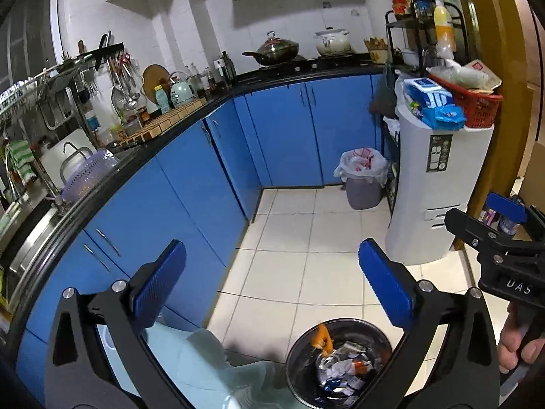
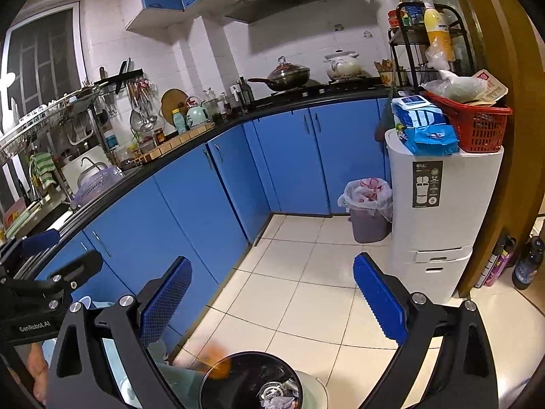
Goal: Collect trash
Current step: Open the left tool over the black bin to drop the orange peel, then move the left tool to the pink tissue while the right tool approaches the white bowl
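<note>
A small black bin [image 1: 340, 364] stands at the bottom of the left wrist view, full of crumpled wrappers [image 1: 344, 371]. An orange scrap [image 1: 322, 339] hangs blurred in the air just over its rim, apart from any finger. My left gripper [image 1: 272, 286] stands wide open above it, nothing between its blue pads. In the right wrist view the same bin [image 2: 252, 381] sits at the bottom edge with the orange scrap [image 2: 218, 363] smeared at its left rim. My right gripper [image 2: 272, 293] is open too and empty. Each gripper also shows at the side of the other's view.
A pale glass tabletop [image 1: 204, 368] bears the bin. Blue cabinets [image 1: 190, 184] under a black counter curve along the left and back. A grey lined waste bin [image 1: 363, 180] stands in the far corner beside a white cabinet [image 1: 439, 191] with a red basket [image 1: 473, 102]. White tiled floor lies between.
</note>
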